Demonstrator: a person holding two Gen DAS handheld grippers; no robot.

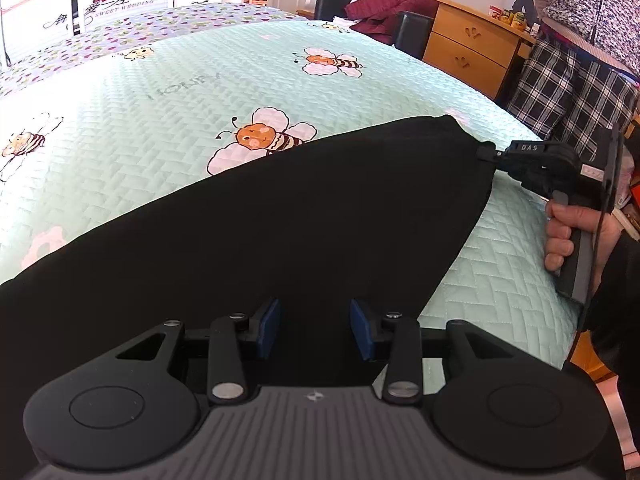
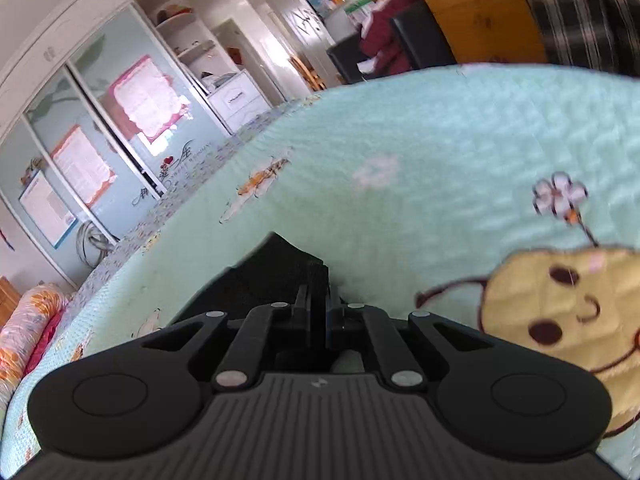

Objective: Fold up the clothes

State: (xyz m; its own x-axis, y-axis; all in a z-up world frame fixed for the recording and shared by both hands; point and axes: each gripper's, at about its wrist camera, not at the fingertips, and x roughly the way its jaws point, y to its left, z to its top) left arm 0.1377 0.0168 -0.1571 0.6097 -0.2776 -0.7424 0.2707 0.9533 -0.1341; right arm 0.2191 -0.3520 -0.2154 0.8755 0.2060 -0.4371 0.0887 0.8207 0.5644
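The right tool (image 1: 486,152) pinches a corner of the black cloth (image 1: 280,220) over the bed (image 1: 200,80); the left tool (image 1: 314,328) stands partly open around cloth.

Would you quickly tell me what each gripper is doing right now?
Left gripper: open, blue pads apart over the black garment, not pinching it.
Right gripper: shut on a corner of the black garment.
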